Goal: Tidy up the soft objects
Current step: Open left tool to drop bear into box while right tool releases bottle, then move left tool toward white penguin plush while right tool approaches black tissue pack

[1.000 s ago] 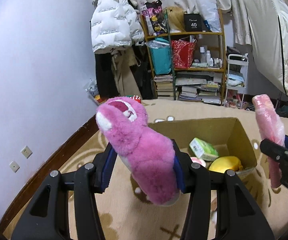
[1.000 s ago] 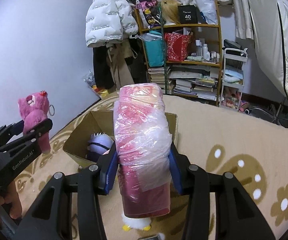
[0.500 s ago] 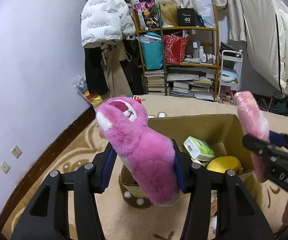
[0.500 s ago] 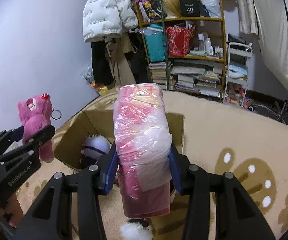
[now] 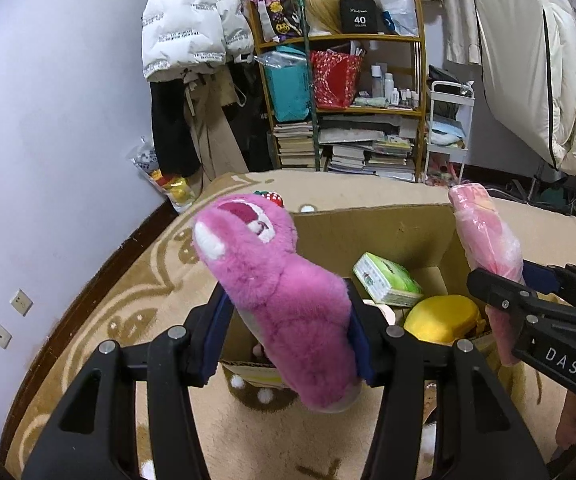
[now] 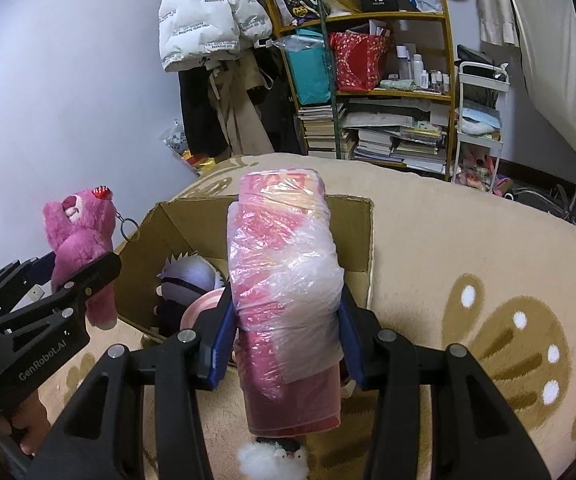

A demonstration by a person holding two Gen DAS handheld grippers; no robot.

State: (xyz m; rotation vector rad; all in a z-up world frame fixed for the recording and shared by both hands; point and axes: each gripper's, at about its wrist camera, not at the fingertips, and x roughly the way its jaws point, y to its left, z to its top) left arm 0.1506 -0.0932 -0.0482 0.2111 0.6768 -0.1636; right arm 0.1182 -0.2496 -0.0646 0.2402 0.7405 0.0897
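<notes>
Pink plush bear (image 5: pixel 288 304) stands upright, head up and long axis vertical, pinched at its middle by the left gripper (image 5: pixel 288 332); the cardboard box (image 5: pixel 367 228) opens just beyond, its near edge under the jaws, tissue pack (image 5: pixel 387 284) and yellow toy (image 5: pixel 441 318) inside.

From the right wrist, the right gripper (image 6: pixel 286 336) clamps a plastic-wrapped pink bundle (image 6: pixel 284 276) upright over the box's near right corner, nearer the opening; free room lies ahead-left, beside the purple plush (image 6: pixel 186 280).

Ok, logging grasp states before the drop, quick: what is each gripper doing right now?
Left gripper: closed on the pink plush bear.
Right gripper: closed on the plastic-wrapped pink bundle.
</notes>
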